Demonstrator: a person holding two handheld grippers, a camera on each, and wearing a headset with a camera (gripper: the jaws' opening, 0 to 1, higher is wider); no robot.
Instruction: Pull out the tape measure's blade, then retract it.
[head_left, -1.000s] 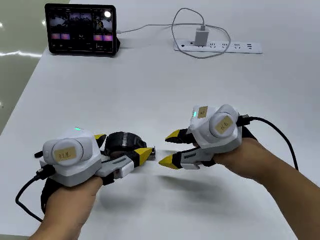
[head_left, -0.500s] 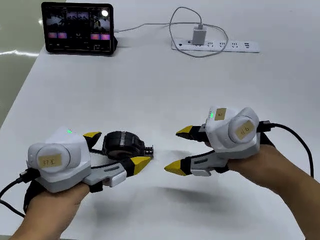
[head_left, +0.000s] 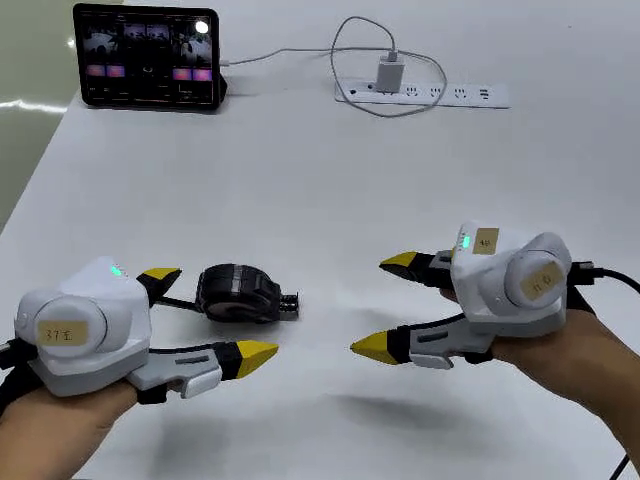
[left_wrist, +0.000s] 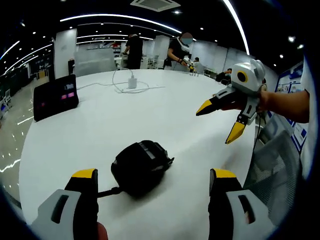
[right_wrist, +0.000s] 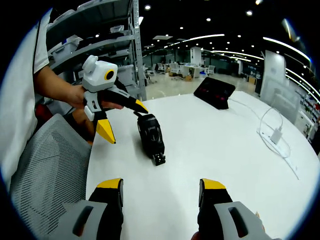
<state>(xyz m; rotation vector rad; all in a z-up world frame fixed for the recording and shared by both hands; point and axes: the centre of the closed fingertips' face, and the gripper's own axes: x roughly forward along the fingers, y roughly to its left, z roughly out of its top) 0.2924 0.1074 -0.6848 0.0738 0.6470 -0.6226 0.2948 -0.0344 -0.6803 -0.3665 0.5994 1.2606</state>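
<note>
Head view puts the left gripper (head_left: 209, 312) low on the left, its yellow-tipped jaws spread wide with nothing between them. A second ago those jaws sat close around the tape measure (head_left: 238, 293); since then the gripper has drawn back toward the person, and the case lies free just ahead of its tips. The right gripper (head_left: 385, 305) has also backed away to the right, jaws apart and empty, well clear of the small metal end hook (head_left: 290, 303) it hovered near before. With the blade wound in and only the hook poking out, the pull and retract both look done, and this reads as the release.

The tape measure is a rounded black case, matte and rubbery-looking, resting on its side on the smooth white table (head_left: 300, 180), a thin black cord (head_left: 176, 299) trailing from it. Farther off stand a dark tablet (head_left: 148, 56) and a white power strip (head_left: 425, 94).
</note>
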